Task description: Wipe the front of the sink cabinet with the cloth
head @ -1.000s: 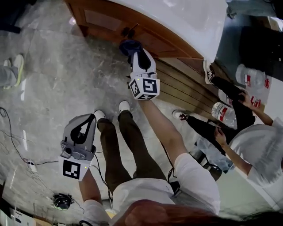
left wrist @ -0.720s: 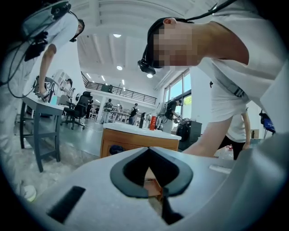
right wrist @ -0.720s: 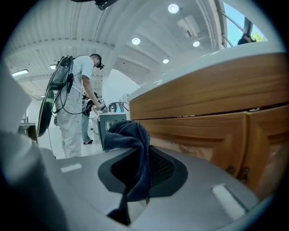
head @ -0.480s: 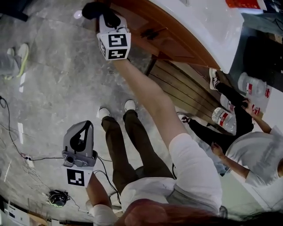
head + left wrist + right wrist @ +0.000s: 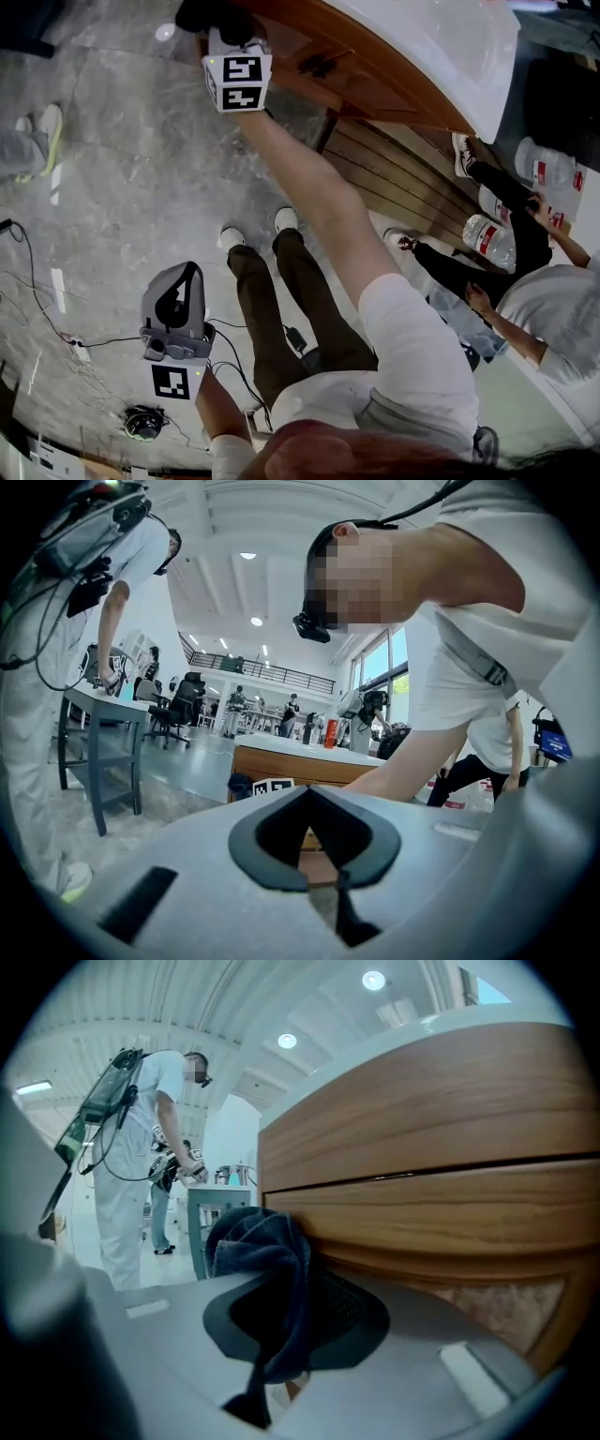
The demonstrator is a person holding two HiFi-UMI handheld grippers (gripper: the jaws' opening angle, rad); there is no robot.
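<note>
The wooden sink cabinet point(image 5: 361, 89) runs across the top of the head view under a white countertop point(image 5: 422, 37). My right gripper point(image 5: 217, 28) is at the cabinet's left end, shut on a dark blue cloth point(image 5: 200, 13). In the right gripper view the cloth point(image 5: 267, 1251) bunches between the jaws and presses against the wood front point(image 5: 422, 1166). My left gripper point(image 5: 194, 270) hangs low over the floor, well away from the cabinet, jaws shut and holding nothing. From the left gripper point(image 5: 307, 791) the cabinet point(image 5: 295, 765) and cloth point(image 5: 239, 785) show far off.
A slatted wooden panel point(image 5: 403, 178) continues right of the cabinet. A crouching person point(image 5: 525, 300) with large water bottles point(image 5: 487, 239) is at the right. Cables point(image 5: 56, 337) and a round device point(image 5: 142, 424) lie on the marble floor. Another person's shoe point(image 5: 39, 131) is at the left.
My right gripper has carried the cloth leftwards along the cabinet front, from near the handle to the left end. The left gripper has hardly moved.
</note>
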